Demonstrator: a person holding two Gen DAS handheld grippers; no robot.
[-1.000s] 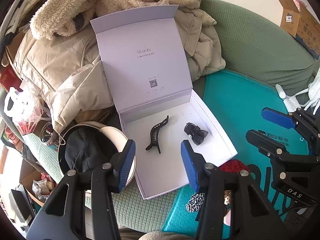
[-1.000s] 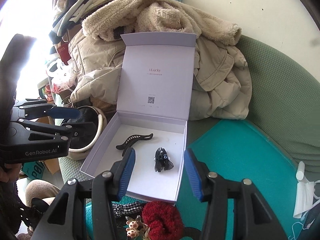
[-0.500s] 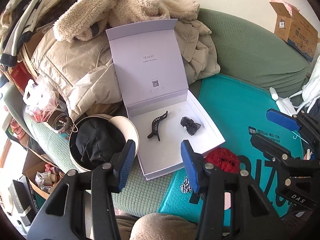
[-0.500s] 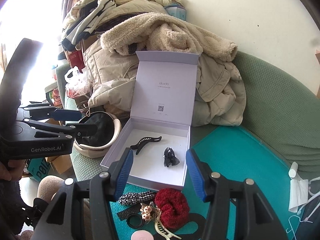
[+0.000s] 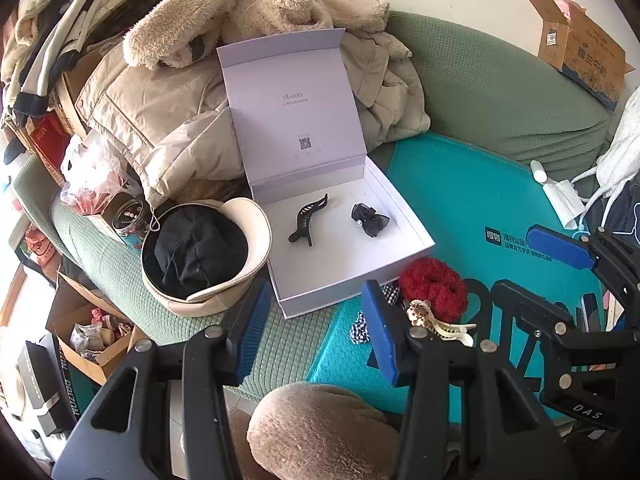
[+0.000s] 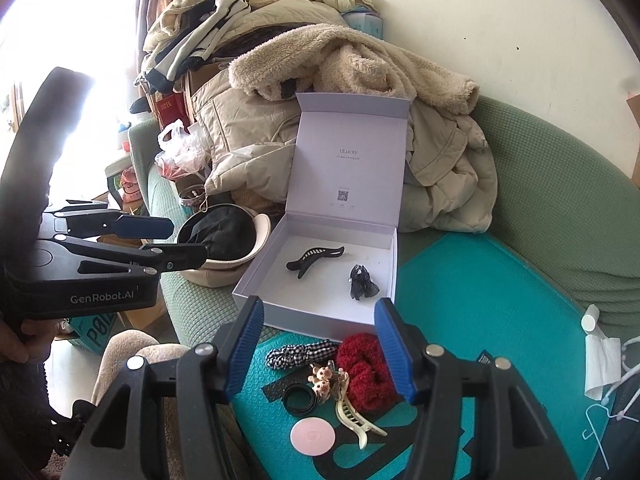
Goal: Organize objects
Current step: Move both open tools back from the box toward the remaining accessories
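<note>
Our left gripper (image 5: 312,320) hangs wide and empty before the white box (image 6: 256,284), which already holds a black claw clip (image 6: 314,258) and a black bow (image 6: 362,282). Just in front lie a checked scrunchie (image 6: 298,352), a black ring (image 6: 300,398) and a cream claw clip (image 6: 354,420). We judge the red scrunchie (image 6: 366,368), between our right gripper's (image 6: 320,344) wide, empty jaws, light and soft, best pinched across its ring.

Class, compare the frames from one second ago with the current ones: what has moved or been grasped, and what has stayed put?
Both grippers, left and right, have pulled back from the white box, bringing the red scrunchie and other accessories on the teal mat into view. Nothing was grasped or released; both are open and empty. The black claw clip and black bow lie unchanged in the box.
</note>
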